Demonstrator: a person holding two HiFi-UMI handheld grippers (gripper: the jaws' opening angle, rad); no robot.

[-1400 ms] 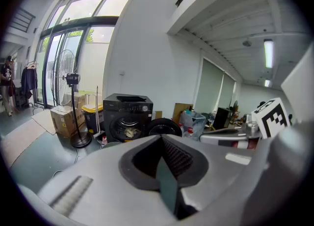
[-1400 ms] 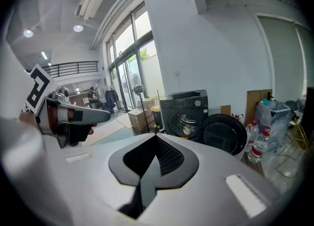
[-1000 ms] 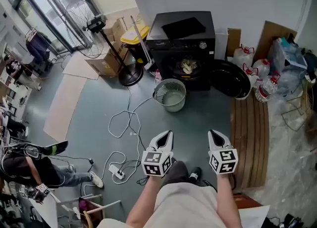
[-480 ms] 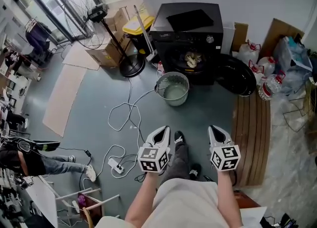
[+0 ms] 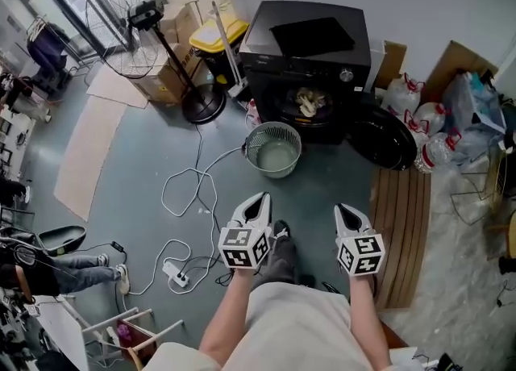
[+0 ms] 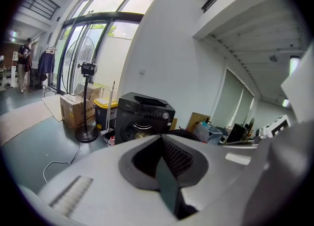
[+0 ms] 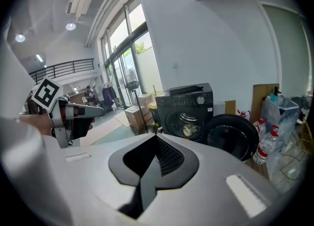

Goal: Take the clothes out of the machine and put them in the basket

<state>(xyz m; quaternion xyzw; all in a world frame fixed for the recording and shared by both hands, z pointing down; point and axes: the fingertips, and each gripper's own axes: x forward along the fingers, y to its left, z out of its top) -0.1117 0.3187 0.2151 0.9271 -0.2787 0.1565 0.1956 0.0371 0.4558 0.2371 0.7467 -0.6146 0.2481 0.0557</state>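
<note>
A black front-loading washing machine [image 5: 310, 47] stands against the far wall, its round door [image 5: 380, 137] swung open to the right. Pale clothes [image 5: 307, 103] lie inside the drum, also visible in the right gripper view as clothes [image 7: 189, 129]. A round mesh basket [image 5: 273, 149] sits on the floor just in front of the machine. My left gripper [image 5: 260, 201] and right gripper [image 5: 348, 212] are held side by side in front of my body, well short of the basket, both shut with nothing in them. The left gripper view shows the machine [image 6: 142, 117] ahead.
White cables [image 5: 189, 200] and a power strip [image 5: 173, 273] trail across the floor at left. A standing fan [image 5: 129, 18], cardboard boxes [image 5: 165, 79] and a yellow-lidded bin [image 5: 214, 39] stand left of the machine. Bottles and bags [image 5: 451, 119] crowd the right; wooden slats [image 5: 403, 224] lie beside.
I have walked closer to the machine; it and the basket now sit larger and nearer in the head view. Both grippers stayed shut and moved forward together.
</note>
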